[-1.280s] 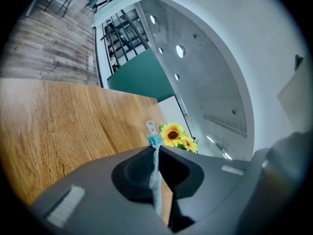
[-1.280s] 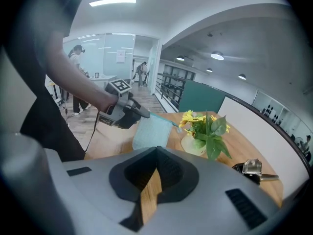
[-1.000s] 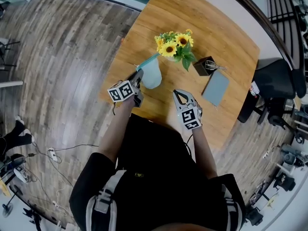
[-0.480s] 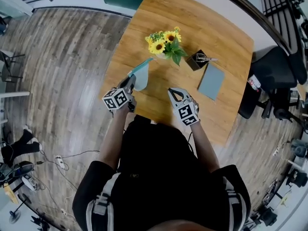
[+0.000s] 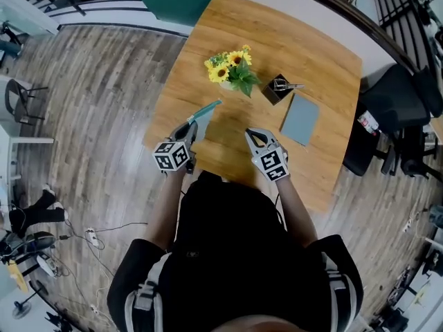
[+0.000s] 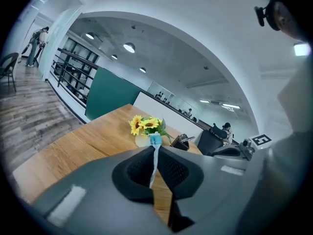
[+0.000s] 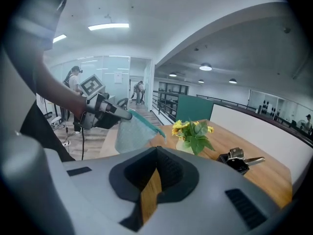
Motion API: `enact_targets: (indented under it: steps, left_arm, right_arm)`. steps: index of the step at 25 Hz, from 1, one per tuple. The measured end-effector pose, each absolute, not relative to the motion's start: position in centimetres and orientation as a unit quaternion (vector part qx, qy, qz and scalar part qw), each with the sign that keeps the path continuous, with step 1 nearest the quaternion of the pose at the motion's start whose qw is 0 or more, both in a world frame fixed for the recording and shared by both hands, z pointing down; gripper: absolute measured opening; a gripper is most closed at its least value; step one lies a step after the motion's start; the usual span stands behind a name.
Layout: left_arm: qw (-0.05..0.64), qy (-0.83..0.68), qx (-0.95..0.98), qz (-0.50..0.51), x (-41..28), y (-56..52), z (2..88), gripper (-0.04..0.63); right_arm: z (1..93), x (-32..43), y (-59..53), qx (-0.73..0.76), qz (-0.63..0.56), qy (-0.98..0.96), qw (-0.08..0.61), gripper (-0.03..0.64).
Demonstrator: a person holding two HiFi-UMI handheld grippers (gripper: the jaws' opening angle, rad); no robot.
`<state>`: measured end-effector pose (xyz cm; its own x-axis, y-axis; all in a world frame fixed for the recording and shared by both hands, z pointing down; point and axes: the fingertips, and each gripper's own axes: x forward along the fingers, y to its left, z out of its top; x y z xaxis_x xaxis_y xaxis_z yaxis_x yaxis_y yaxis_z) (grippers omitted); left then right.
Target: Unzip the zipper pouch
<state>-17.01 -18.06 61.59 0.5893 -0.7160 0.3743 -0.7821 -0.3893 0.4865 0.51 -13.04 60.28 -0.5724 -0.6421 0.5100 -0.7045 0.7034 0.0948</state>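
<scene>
Pouch: pale blue zipper pouch (image 5: 203, 118) with a teal zipper edge, lifted above the near part of the wooden table (image 5: 311, 47), its zipper edge slanting upward.
Around: sunflower vase (image 5: 228, 69) just beyond the pouch; black holder (image 5: 275, 90) with a metal tool and a grey-blue notebook (image 5: 300, 118) farther right.
Left gripper (image 5: 192, 124): jaws pinched together on the pouch's near end, the fabric edge-on between them.
Right gripper (image 5: 250, 133): jaws closed, tips meeting on nothing, beside the pouch and apart from it.
</scene>
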Motion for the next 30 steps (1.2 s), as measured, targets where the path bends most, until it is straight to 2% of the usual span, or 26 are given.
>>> enact_targets:
  steps: [13,30]
  left_arm:
    - [0.241,-0.458,0.851,0.089,-10.2,-13.0,58.9,0.008]
    - [0.132,-0.48,0.855,0.147,-6.0,-8.5,56.9,0.008]
  right_arm:
    - [60.2,2.1,-9.8,0.33,0.065,-0.911,0.239,0.003]
    - [59.1,3.3,-7.0,0.283,0.044,-0.932,0.222,0.003]
